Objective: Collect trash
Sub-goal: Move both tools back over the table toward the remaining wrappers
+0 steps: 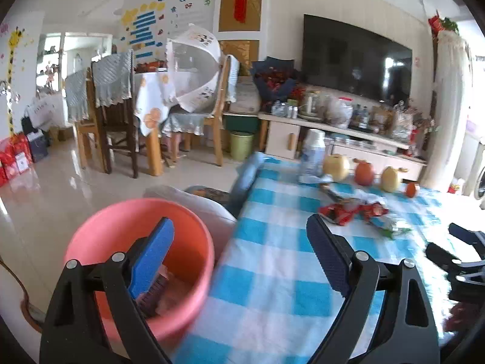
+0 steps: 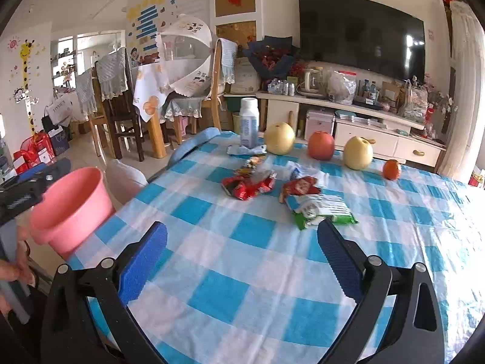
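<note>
Both pairs of blue-padded fingers, left point(image 1: 239, 248) and right point(image 2: 242, 251), stand wide apart and hold nothing. The left pair straddles the bench's edge, one finger point(image 1: 153, 261) over a round pink plastic bucket point(image 1: 121, 221) beside the bench, while the right pair hovers over the blue-and-white checked cloth point(image 2: 242, 288). Just beyond the right fingers lies the trash, a green-and-white packet point(image 2: 322, 210) and crumpled red wrappers point(image 2: 247, 185); farther back stand a white bottle point(image 2: 249, 123), two yellow pears point(image 2: 279, 142), an apple point(image 2: 321, 145) and an orange point(image 2: 392, 169).

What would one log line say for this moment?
left hand-held gripper: open | right hand-held gripper: open | crumpled red wrappers: on table
</note>
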Tool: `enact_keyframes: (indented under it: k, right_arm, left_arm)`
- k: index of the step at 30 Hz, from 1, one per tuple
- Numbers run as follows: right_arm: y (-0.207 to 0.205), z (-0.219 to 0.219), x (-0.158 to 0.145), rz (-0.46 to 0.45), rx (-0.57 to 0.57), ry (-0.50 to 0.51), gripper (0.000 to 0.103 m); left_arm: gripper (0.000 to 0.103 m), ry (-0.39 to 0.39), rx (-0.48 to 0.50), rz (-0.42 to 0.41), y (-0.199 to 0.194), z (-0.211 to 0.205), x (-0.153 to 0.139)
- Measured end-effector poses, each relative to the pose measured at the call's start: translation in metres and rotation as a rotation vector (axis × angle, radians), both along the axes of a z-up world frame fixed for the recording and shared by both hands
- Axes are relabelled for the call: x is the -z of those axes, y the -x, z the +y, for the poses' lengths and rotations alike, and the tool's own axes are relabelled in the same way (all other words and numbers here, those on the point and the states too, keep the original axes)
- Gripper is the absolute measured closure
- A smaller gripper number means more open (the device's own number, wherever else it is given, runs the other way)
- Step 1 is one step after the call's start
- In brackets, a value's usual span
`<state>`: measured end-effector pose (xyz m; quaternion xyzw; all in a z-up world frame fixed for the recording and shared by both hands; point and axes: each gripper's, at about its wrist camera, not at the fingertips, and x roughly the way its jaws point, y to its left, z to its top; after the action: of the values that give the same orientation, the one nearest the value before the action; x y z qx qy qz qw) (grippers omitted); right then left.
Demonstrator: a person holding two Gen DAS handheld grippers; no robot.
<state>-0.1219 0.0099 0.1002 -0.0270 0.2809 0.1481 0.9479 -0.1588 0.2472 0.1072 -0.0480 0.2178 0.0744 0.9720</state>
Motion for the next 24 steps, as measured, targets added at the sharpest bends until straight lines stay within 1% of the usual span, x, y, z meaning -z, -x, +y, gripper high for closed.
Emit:
enact_keyframes:
  k: [2,7,10,14,18,20,24]
  right_arm:
    - [0.002,-0.008,0.002,0.002,-0.002,-0.002,0.005]
    - [0.002,-0.024,0.007,0.0,0.018,0.023,0.005]
    - [0.001,-0.031,0.012,0.005,0.019,0.033,0.005]
    - [-0.002,-0.036,0.02,-0.011,0.029,0.086,0.005]
    - [-0.012,-0.052,0.025,0.049,0.009,0.036,0.005]
    - [-0.015,-0.059,0.024,0.058,0.009,0.02,0.005]
    - [-0.028,-0.079,0.024,0.108,0.029,-0.034,0.005]
  left_arm:
    - [0.013,0.005,0.031,0.001,0.008,-0.011,0.0]
    - [0.013,-0.035,0.077,-0.004,0.023,-0.046,-0.004]
    - [0.013,-0.051,0.11,0.025,0.027,-0.064,-0.004]
    - [0.013,-0.09,0.137,0.067,0.027,-0.086,-0.006]
    - [0.013,-0.094,0.17,0.075,0.024,-0.102,-0.014]
    - [0.013,-0.095,0.18,0.076,0.02,-0.109,-0.02]
    - [0.013,-0.075,0.2,0.093,-0.007,-0.117,-0.03]
